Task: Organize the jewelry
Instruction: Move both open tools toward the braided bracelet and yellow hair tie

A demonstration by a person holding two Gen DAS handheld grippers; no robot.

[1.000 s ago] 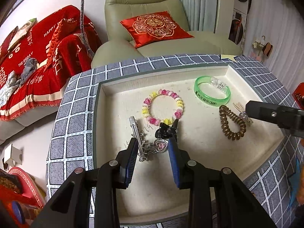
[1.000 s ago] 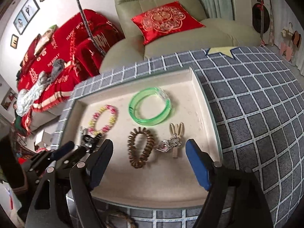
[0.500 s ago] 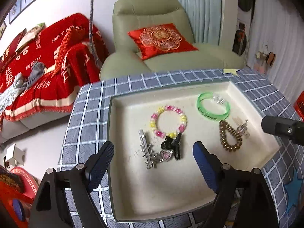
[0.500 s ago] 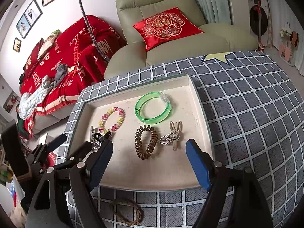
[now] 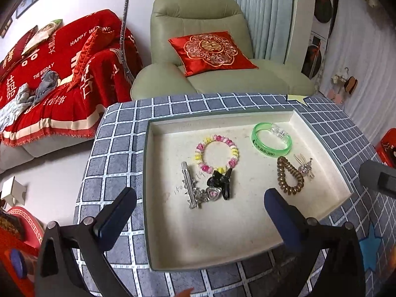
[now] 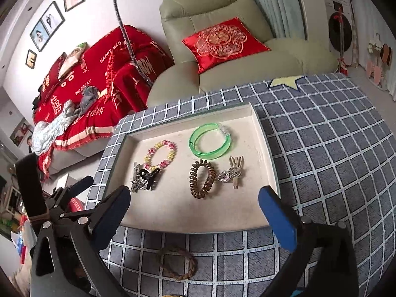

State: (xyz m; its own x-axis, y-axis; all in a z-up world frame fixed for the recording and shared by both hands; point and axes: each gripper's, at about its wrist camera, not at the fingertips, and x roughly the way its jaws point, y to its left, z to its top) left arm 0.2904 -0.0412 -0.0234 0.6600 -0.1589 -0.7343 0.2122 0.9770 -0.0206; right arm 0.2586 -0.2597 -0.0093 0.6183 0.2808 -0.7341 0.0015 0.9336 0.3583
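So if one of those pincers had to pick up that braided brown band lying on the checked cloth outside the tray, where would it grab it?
Probably from straight above, with one finger inside the loop and one outside, pinching the strand. The braided brown band lies flat on the checked cloth, so no edge stands up to catch. The right gripper, open and nearest, suits; the side away from the tray leaves the fingers room.

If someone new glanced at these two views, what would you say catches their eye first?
Probably the cream tray on the grey checked tablecloth, with the bright green bangle at its far right and the pink-and-yellow bead bracelet to its left. Then the braided brown band lying alone on the cloth in front of the tray, between the open left gripper and right gripper.
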